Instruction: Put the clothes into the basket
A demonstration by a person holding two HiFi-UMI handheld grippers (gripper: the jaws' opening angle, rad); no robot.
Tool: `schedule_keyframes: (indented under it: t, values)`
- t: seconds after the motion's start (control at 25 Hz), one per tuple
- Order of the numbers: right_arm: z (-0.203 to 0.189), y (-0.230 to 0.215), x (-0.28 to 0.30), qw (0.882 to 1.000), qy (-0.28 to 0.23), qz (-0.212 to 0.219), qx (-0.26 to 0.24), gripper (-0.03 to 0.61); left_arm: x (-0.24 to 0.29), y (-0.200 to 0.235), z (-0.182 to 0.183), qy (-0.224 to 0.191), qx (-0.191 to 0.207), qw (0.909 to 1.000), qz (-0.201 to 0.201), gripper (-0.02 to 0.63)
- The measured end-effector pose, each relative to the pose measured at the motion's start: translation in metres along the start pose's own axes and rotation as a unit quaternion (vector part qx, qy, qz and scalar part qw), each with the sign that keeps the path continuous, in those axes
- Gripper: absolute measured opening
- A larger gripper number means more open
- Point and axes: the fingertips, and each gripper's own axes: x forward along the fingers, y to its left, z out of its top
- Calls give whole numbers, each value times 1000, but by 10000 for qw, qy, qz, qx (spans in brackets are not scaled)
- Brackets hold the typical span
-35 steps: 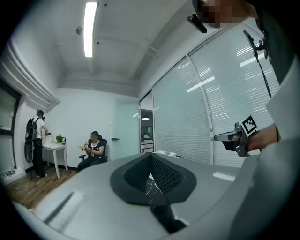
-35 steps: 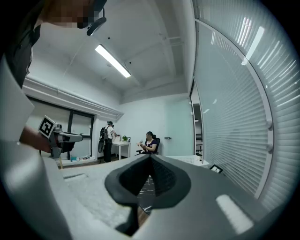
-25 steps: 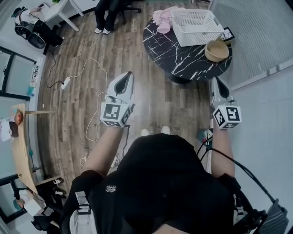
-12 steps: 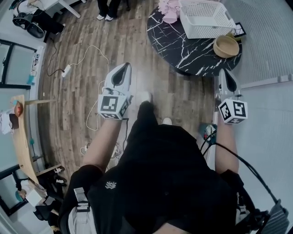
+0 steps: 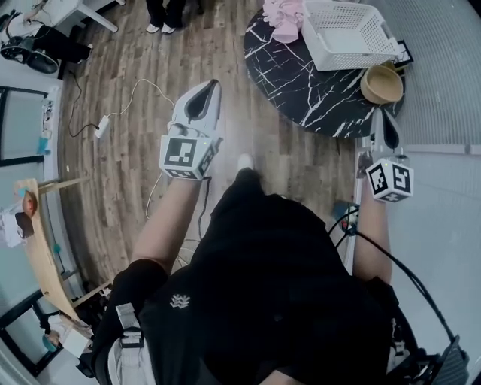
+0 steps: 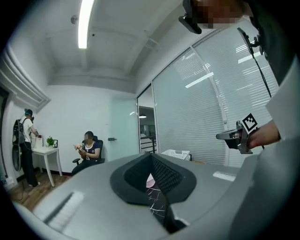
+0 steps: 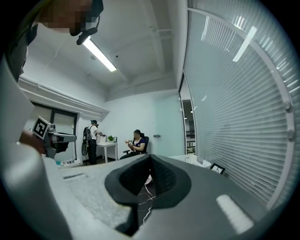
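Note:
A heap of pink clothes point(image 5: 285, 16) lies at the far edge of a round black marble table point(image 5: 301, 83), just left of a white slatted basket point(image 5: 349, 34). My left gripper point(image 5: 213, 84) is held level over the wooden floor, short of the table's left side, shut with nothing in it. My right gripper point(image 5: 384, 120) hangs by the table's near right rim, just below a wooden bowl point(image 5: 381, 83); its jaws meet at the tip and hold nothing. In the left gripper view the basket point(image 6: 176, 153) shows ahead beyond the left gripper point(image 6: 151, 154).
White cables point(image 5: 135, 98) trail across the floor on the left. A small picture frame point(image 5: 406, 53) stands behind the basket. A glass wall with blinds point(image 7: 234, 103) runs along the right. A seated person point(image 7: 136, 143) and a standing person point(image 7: 91, 136) are at the room's far end.
Both grippers have moved forward toward the table as the person stepped ahead. The table, basket and clothes now lie nearer. Both pairs of jaws stayed together.

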Motion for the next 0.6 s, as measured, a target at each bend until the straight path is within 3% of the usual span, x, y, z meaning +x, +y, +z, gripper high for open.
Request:
schedule_keyframes:
  t: [0.4,0.6]
  values:
    - [9,47,109,9990,191,-387,-113,2,67,111,-25,67,-310,9988,-360,6]
    - [22,56,137,9980,200,-587,-145,2,103,139,-27,94,-469,9971,-584,6]
